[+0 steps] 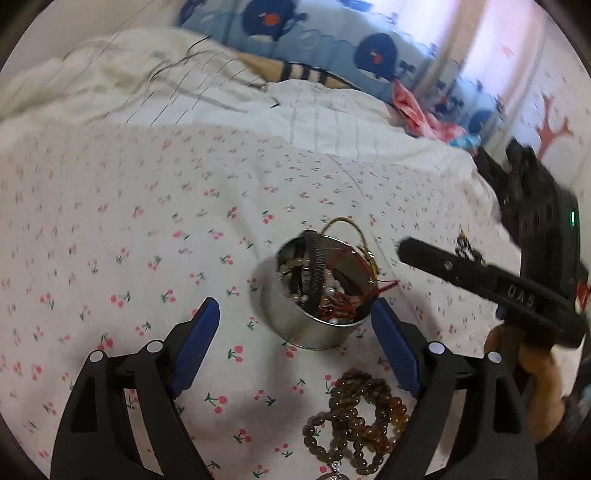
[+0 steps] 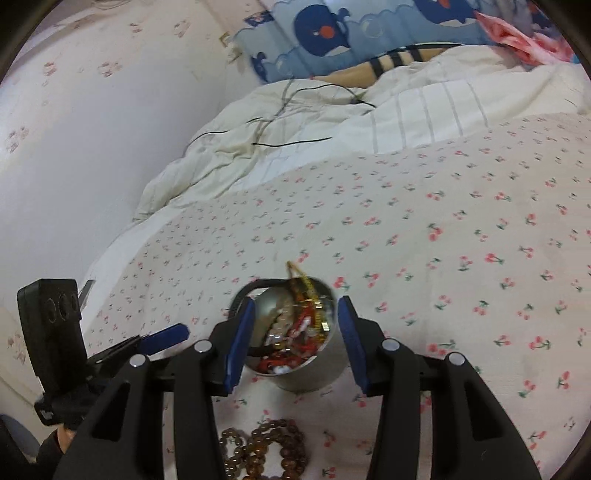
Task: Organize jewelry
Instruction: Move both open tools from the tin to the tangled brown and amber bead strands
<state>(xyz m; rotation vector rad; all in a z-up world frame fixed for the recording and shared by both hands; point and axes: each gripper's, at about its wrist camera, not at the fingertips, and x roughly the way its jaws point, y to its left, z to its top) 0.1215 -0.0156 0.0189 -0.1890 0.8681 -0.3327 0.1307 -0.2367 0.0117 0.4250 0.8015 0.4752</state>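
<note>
Cherry-print bedsheet (image 1: 110, 229) fills most of both views, with a rumpled white duvet (image 1: 110, 81) across the upper left of the left wrist frame and a whale-print cushion (image 1: 332, 33) along the top. At the lower left and lower centre of that frame the left gripper (image 1: 295, 347) stands wide, nothing between its blue pads, aimed down over the sheet with the tin (image 1: 314, 291) just ahead of its gap. The tin sits upright at centre, already crowded with beads, red cord and a black band, a gold loop arching over its far rim; it seems to be the collecting place, so the pieces lie where they were dropped in. Below it, at the bottom centre, a brown bead strand (image 1: 354, 417) lies coiled on the sheet, apart from the tin and probably the next piece to go in. At the right edge the right gripper (image 2: 295, 339) reaches in from the side; in its own view its jaws are about half open and bracket the tin's rim, but whether the pads touch the metal cannot be told. Open sheet lies on all sides of the tin, widest to the left, while the two tools crowd its near side, so either could knock the rim.
</note>
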